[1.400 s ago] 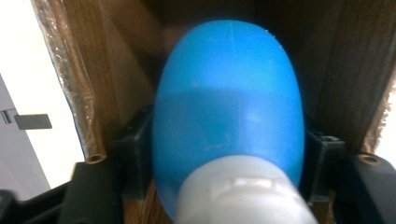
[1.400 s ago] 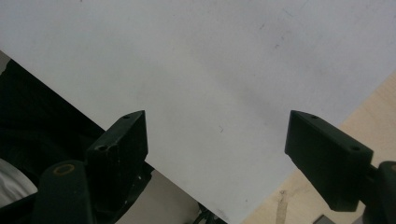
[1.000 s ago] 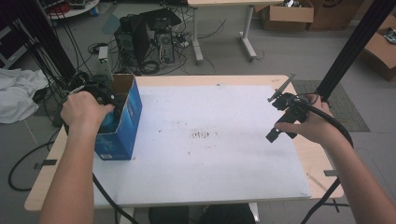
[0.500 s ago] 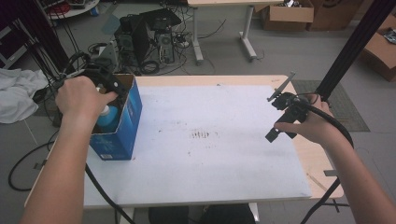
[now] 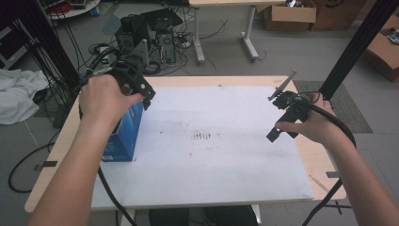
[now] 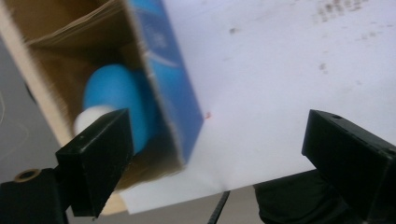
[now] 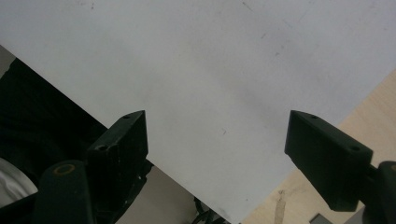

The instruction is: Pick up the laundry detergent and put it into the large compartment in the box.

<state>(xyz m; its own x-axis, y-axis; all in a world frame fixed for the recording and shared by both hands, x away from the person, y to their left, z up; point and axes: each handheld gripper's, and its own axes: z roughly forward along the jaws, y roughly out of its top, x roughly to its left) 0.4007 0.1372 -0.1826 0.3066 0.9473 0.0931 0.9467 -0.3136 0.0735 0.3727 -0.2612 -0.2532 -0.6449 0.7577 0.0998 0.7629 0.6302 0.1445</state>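
Over at the left edge of the desk [image 5: 226, 188], one blue box [image 5: 124, 136] is standing open-topped on the white sheet [image 5: 211, 155], and the left hand-held gripper [image 5: 141, 89] is hovering just above its right wall with its jaws spread wide and nothing between them. Looking along that gripper's own view, one blue ball-like object [image 6: 116, 100] with a white patch is lying inside the box [image 6: 163, 84], down against the brown cardboard interior; its exact shape is blurring too much to tell. The box is looking like thin cardboard, so it is probably light and fairly stiff but easy to crush or tip, and pinching one upright wall near the top rim seems the safest hold. The blue object is appearing smooth and rounded, likely light and a little slippery, so closing across its widest part would suit it best. Moving rightward, the middle of the white sheet is carrying a few dark smudges. At the far right, the right hand-held gripper [image 5: 281, 115] is hanging above the sheet's edge, well apart from the box, its jaws also standing wide open and gripping nothing; its own view is looking down on the white sheet [image 7: 210, 60] and a strip of wooden desk [image 7: 327, 205].
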